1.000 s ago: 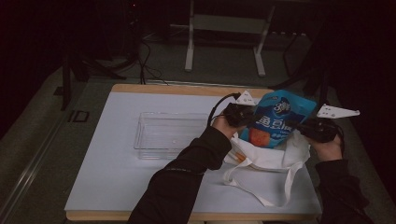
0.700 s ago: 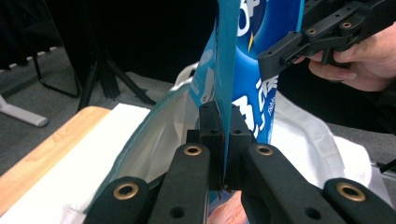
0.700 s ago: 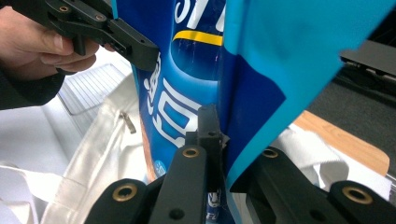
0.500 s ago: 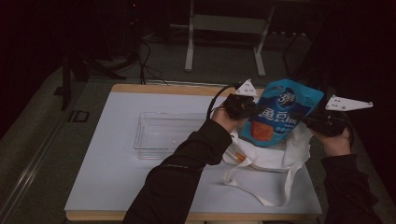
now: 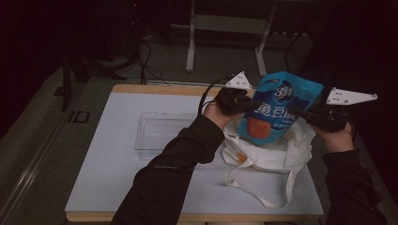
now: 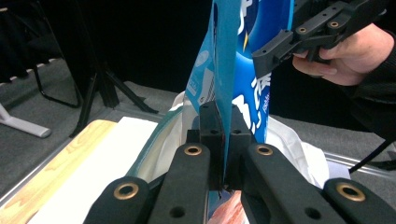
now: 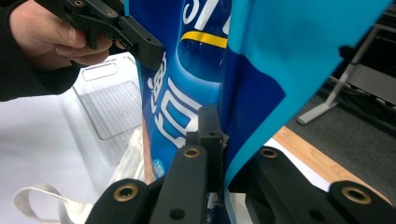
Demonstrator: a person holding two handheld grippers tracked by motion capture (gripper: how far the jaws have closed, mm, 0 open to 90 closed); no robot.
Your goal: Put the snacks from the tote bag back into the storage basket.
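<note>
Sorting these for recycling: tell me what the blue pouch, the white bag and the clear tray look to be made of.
Blue pouch: glossy printed plastic film, judging by its sheen and thin creased edge where both claws pinch it.
White bag: matte woven cloth, probably cotton canvas; it slumps in soft folds with flat strap handles.
Clear tray: rigid transparent plastic, seemingly acrylic or similar; the table shows through it.

A dim room with one lit table

In the high view the room is very dark, and the back and sides go almost black. The white table point(image 5: 117, 178) is the brightest part, lit softly from above, with only faint shadows. That picture looks a bit grainy and soft. The two gripper views are brighter. The blue pouch point(image 7: 196, 70) shines a little there, and the black jaws up close look a bit fuzzy.
</note>
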